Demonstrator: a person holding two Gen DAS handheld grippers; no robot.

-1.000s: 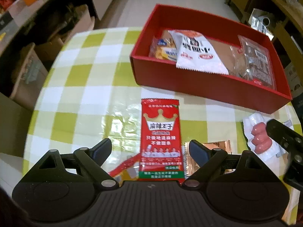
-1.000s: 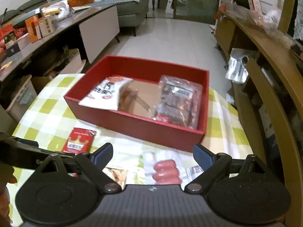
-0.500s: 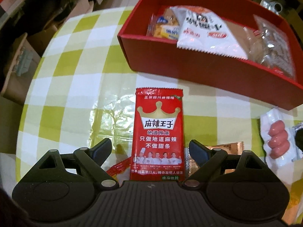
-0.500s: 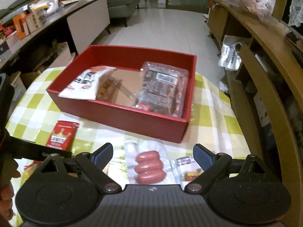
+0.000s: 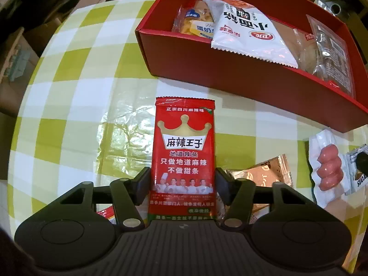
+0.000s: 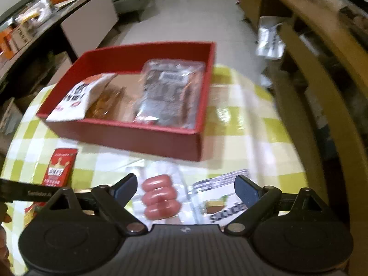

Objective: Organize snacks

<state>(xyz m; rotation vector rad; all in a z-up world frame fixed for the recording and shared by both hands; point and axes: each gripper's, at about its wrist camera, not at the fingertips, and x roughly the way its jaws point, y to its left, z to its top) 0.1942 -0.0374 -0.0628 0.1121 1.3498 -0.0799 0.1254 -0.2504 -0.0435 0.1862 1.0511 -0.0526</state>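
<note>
Snacks are lying partly in the red box (image 5: pixel 241 73), partly loose on the checked cloth (image 5: pixel 76 73). Your left gripper (image 5: pixel 183 185) has just been closing on the red packet (image 5: pixel 184 151); its pads are now pinching both long edges, presumably for lifting. Your right gripper (image 6: pixel 185 187) is hanging wide above the sausages (image 6: pixel 159 199), gripping nothing.
</note>
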